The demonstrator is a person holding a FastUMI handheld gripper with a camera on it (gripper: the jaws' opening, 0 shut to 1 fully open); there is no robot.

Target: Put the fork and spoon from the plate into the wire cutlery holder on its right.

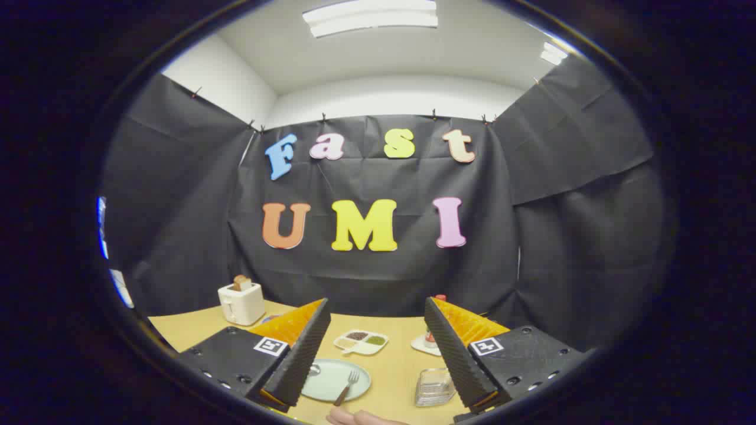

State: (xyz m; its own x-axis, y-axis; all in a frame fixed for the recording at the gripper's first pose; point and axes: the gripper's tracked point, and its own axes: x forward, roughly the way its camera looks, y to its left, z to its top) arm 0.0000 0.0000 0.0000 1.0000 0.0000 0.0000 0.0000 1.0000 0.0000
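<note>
A pale green plate (331,383) lies on the wooden table just ahead of my left finger. A fork (348,385) with a brown handle rests on it, tines pointing away, and the bowl of a spoon (313,370) peeks out beside the left finger. To the right of the plate, close to my right finger, stands the wire cutlery holder (434,386). My gripper (375,348) hangs above the table with its fingers wide apart and nothing between them.
A white toaster (241,302) with toast stands at the back left. A divided white dish (361,341) with sauces lies beyond the plate. A small white saucer with a red-capped bottle (430,341) lies behind the holder. A hand (360,418) shows near the fork's handle.
</note>
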